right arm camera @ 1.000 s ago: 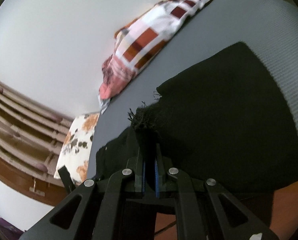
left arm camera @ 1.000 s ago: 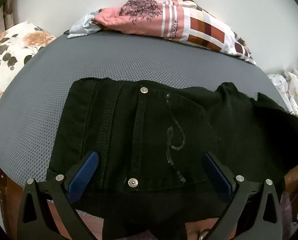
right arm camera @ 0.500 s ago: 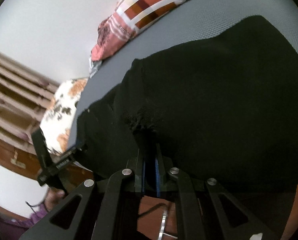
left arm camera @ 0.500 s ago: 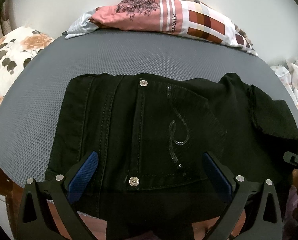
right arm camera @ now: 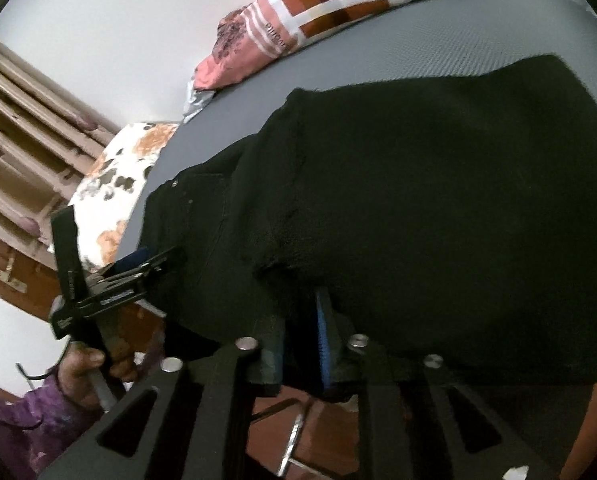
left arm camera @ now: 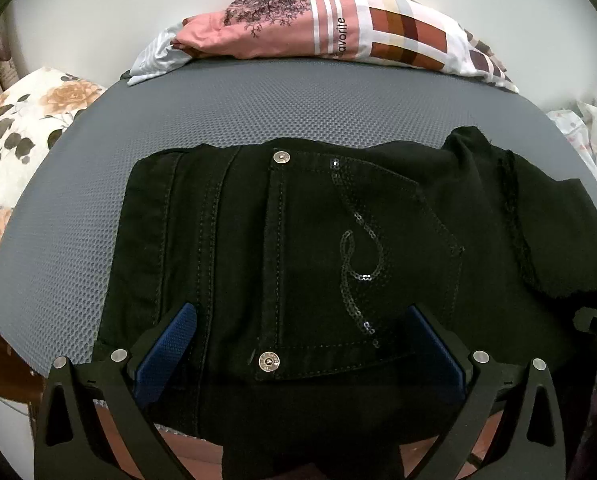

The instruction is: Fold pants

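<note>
Black pants (left arm camera: 306, 248) lie folded on a grey mesh surface (left arm camera: 258, 108), back pocket with sequin swirl facing up. My left gripper (left arm camera: 298, 344) is open, its blue pads (left arm camera: 166, 344) spread over the near edge of the pants, holding nothing. In the right wrist view the pants (right arm camera: 438, 208) fill the middle, with a frayed leg hem laid over them. My right gripper (right arm camera: 304, 320) has its jaws slightly parted at the hem's near edge; whether cloth is still between them is hidden. The left gripper (right arm camera: 130, 276) also shows at the left there.
A pink and checked cloth bundle (left arm camera: 330, 28) lies at the far edge of the surface. A floral pillow (left arm camera: 18, 140) sits at the left, more fabric (left arm camera: 590, 136) at the right. A wooden slatted frame (right arm camera: 22, 120) stands behind the pillow.
My right gripper carried the leg hem leftward over the pants and lowered it onto them; its jaws have parted slightly. My left gripper stayed open and nearly still.
</note>
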A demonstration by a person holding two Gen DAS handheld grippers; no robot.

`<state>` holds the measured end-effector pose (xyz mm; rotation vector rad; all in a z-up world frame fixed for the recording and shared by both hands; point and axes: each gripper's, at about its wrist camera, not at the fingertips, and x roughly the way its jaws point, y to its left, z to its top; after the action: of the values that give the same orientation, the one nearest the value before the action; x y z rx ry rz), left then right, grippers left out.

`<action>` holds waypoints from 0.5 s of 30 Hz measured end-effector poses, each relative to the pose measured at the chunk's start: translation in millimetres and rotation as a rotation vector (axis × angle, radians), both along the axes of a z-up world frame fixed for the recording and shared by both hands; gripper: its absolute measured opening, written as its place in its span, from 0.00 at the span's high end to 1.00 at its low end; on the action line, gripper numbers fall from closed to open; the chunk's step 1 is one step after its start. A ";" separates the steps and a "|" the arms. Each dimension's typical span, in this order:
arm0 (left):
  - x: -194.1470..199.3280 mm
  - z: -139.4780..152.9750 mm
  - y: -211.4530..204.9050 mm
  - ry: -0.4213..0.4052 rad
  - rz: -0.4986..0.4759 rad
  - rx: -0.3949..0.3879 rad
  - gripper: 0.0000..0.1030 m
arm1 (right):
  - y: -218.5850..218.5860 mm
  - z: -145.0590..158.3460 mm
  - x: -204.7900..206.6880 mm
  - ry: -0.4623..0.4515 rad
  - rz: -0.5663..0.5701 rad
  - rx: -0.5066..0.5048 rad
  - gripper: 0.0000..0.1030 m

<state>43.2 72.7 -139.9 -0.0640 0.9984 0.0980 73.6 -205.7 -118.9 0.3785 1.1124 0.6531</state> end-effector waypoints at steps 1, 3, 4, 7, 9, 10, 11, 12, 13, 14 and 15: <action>-0.1 0.1 0.4 0.000 0.001 -0.002 0.00 | 0.2 -0.5 0.0 0.006 0.009 0.016 0.75; -0.1 -0.2 0.7 -0.001 0.005 -0.009 0.00 | 3.4 -0.7 -1.6 -0.002 0.030 0.017 0.73; 0.0 0.0 0.9 -0.002 0.006 -0.013 0.00 | 4.9 -1.3 -1.9 -0.002 0.039 0.015 0.73; -0.4 1.0 2.1 -0.003 0.008 -0.025 0.00 | 5.5 -4.8 -2.2 0.026 0.072 0.059 0.70; -0.1 1.2 1.8 -0.001 0.007 -0.026 0.00 | 3.7 -5.3 -1.9 0.049 0.093 0.116 0.70; 0.2 0.5 1.7 0.005 0.005 -0.019 0.00 | 3.2 -5.5 -1.3 0.067 0.111 0.159 0.70; 0.5 0.2 1.8 0.009 0.006 -0.011 0.00 | 2.2 -4.8 -0.8 0.092 0.137 0.217 0.70; 0.6 0.2 2.4 0.013 0.009 -0.005 0.00 | 0.0 -3.1 -0.3 0.112 0.155 0.273 0.70; 0.4 0.7 3.4 0.012 0.011 -0.010 0.00 | -3.6 0.2 0.3 0.117 0.162 0.313 0.70; 0.0 1.8 5.1 0.009 0.014 -0.022 0.00 | -11.1 6.6 1.9 0.101 0.148 0.341 0.70; -0.3 3.8 7.4 0.007 0.019 -0.039 0.00 | -20.8 12.3 4.9 0.076 0.109 0.333 0.70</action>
<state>42.9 80.1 -136.1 -0.1092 1.0068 0.0959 78.5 -226.5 -106.6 0.6349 1.1032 0.9307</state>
